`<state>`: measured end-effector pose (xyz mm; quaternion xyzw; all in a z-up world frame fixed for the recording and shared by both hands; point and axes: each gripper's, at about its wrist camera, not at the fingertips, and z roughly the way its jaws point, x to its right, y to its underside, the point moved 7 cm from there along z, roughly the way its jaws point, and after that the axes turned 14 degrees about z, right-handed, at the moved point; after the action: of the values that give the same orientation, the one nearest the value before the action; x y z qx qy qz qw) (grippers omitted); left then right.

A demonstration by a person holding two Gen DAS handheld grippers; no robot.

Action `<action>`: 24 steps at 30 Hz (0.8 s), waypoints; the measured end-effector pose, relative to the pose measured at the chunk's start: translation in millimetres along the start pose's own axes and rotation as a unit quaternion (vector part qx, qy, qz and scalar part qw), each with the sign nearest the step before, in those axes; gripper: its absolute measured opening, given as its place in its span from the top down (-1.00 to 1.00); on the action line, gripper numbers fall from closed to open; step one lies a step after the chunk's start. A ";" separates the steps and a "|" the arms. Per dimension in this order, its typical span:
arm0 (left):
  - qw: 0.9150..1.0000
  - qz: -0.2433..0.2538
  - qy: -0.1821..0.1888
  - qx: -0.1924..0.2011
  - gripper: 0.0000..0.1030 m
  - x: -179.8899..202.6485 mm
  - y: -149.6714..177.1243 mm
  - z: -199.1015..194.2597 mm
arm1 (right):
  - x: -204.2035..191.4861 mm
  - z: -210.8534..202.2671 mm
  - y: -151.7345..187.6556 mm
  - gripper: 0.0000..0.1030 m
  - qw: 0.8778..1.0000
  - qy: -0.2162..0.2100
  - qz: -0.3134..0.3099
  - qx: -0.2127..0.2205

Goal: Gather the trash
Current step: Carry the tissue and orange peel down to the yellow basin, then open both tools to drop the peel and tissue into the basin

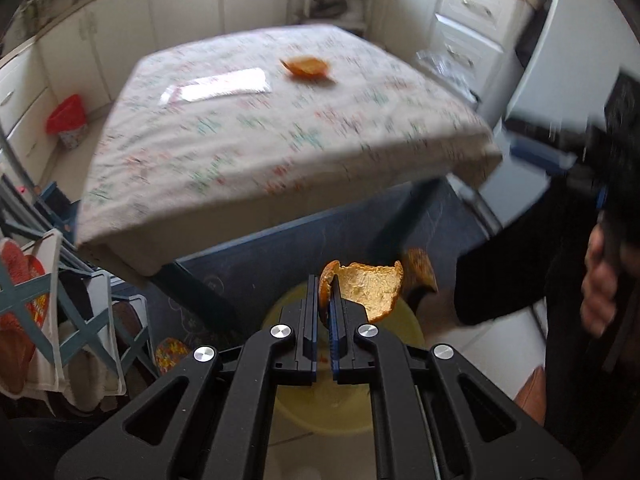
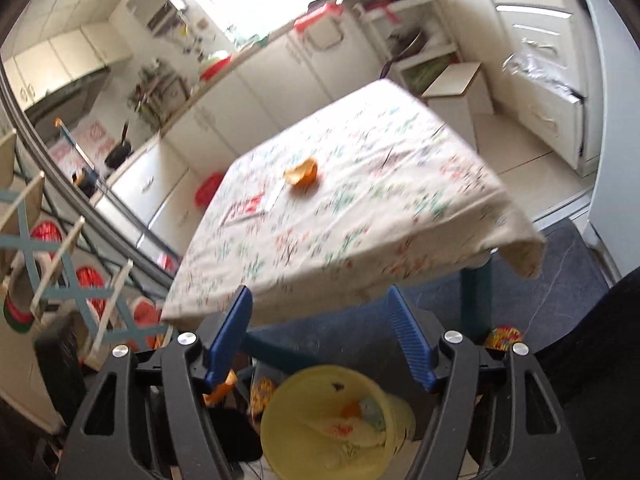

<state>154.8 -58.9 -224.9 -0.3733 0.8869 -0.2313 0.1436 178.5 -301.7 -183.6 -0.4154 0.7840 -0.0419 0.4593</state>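
The curled piece of orange peel (image 1: 370,286), bright outside and pale yellow inside, is pinched at its left edge between the pressed-together black fingers of the left gripper (image 1: 323,292), directly above the round yellow plastic bin (image 1: 404,320) on the floor near the table's near edge. Left of the gripper in that view, a blue cross-braced wooden rack (image 1: 80,320) stands against the wall. Further off, the square table under a floral cloth (image 1: 280,140) carries a flat white wrapper (image 1: 218,87) on the left and a second orange peel (image 1: 307,66) to its right, both near the far side.

From the right wrist, the right gripper (image 2: 320,312) has its blue-padded fingers (image 2: 230,332) spread apart with nothing between them, hanging above the same yellow bin (image 2: 288,396), which already holds some scraps. At the far right of the left wrist view, a hand (image 1: 600,288) grips the right tool's handle.
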 end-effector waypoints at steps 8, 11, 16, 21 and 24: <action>0.991 0.090 0.036 -0.090 0.91 46.4 24.7 35.5 | 0.7 -5.3 -6.4 -0.38 1.000 -0.007 0.012 0.015; 0.986 0.118 0.039 -0.115 0.86 58.8 32.3 44.1 | 3.0 -8.1 -7.0 -0.38 1.000 -0.010 0.013 0.015; 0.981 0.140 0.031 -0.127 0.33 65.0 36.9 49.0 | 3.8 -9.4 -6.5 -0.38 1.000 -0.011 0.016 0.016; 0.982 0.144 0.022 -0.124 0.05 63.1 36.1 49.2 | 4.0 -9.8 -6.4 -0.39 1.000 -0.012 0.015 0.016; 0.981 0.146 0.016 -0.124 0.00 62.6 35.1 49.5 | 4.4 -9.9 -6.3 -0.39 1.000 -0.011 0.016 0.016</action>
<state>112.5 -98.0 -290.4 -0.2512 0.9558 -0.1020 0.1138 173.8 -312.0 -178.1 -0.3960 0.7845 -0.0427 0.4753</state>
